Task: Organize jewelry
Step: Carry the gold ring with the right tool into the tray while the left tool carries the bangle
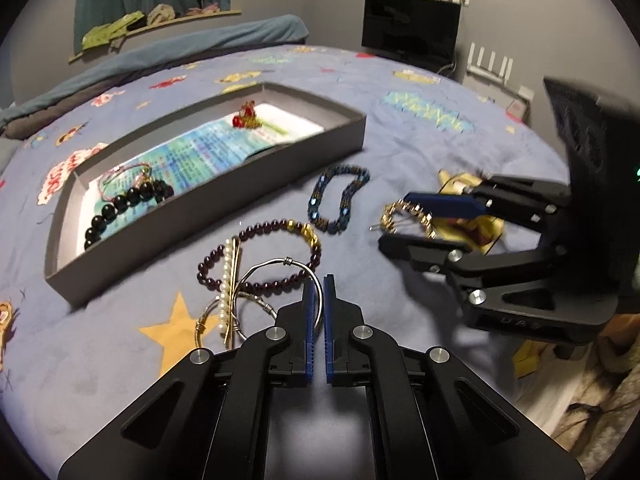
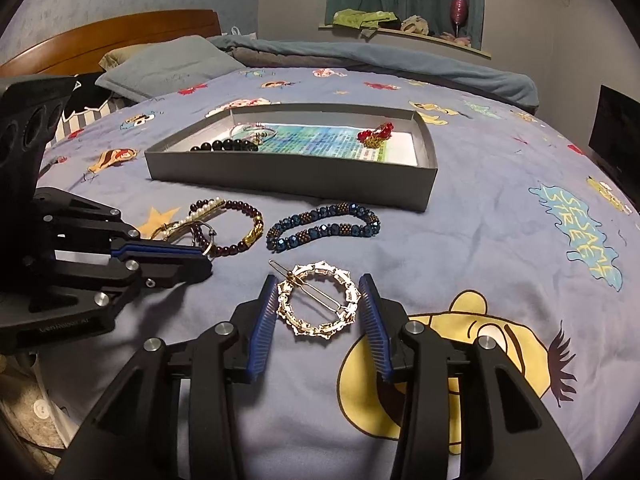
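Note:
My left gripper (image 1: 319, 286) is shut on a silver wire bangle (image 1: 280, 268), which lies over a dark red bead bracelet (image 1: 256, 256) and a pearl hair pin (image 1: 226, 280). My right gripper (image 2: 318, 284) is open, its fingers either side of a round gold hair clip (image 2: 318, 300) on the bedspread. In the left wrist view the right gripper (image 1: 394, 222) straddles the gold clip (image 1: 408, 216). A blue beaded bracelet (image 2: 324, 226) lies between the two piles. The grey box (image 2: 424, 168) holds a black bead bracelet (image 2: 224, 145), a thin pink bangle (image 1: 124, 176) and a red and gold piece (image 2: 376, 136).
Everything lies on a blue cartoon bedspread (image 2: 500, 240). Pillows (image 2: 168, 64) and a wooden headboard (image 2: 112, 36) are at the far left. A dark monitor (image 1: 412, 30) and a white router (image 1: 490, 66) stand past the bed's edge.

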Motion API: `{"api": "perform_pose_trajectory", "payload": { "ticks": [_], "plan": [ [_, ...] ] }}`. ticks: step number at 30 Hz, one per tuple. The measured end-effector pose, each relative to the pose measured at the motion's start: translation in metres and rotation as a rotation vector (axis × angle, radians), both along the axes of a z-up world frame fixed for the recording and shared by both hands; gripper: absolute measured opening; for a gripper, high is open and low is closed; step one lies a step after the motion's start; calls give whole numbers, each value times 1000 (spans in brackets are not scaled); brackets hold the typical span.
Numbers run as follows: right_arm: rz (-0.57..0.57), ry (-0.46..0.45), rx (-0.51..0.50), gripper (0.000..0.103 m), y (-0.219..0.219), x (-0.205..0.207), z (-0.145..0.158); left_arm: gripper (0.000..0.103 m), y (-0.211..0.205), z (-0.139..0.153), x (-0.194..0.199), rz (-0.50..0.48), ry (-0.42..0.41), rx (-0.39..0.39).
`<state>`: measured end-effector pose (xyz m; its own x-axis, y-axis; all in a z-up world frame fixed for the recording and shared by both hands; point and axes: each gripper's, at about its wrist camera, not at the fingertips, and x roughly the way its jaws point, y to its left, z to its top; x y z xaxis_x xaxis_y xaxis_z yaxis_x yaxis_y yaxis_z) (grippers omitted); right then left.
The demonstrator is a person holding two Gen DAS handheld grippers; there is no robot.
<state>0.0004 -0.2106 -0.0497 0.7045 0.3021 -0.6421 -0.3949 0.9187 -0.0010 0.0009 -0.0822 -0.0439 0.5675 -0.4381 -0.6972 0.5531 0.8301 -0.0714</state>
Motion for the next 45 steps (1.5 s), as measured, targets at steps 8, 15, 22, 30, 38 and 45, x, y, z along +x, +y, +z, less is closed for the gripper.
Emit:
{"api": "perform_pose_trajectory", "payload": {
  "ticks": [8, 15, 22, 30, 38, 45],
  "plan": [
    [-4, -45, 22, 41, -4, -1, 20, 5, 13, 39, -9, -1, -69, -70],
    [-7, -84, 37, 41, -7, 19, 49, 5, 34, 71, 10, 47, -127, -88],
    [-18, -83, 44, 41, -6, 67, 69, 5, 50, 86, 68, 87, -118, -99],
    [-41, 7, 26, 41, 7, 137, 55, 5, 46, 71, 152, 110, -51, -44],
    [-71, 97, 0, 41, 18, 179, 32, 5, 29, 44, 209, 93, 36, -3],
    [-83, 144, -57, 41, 27, 190, 21, 5, 22, 19, 235, 99, 113, 32]
  ]
}}
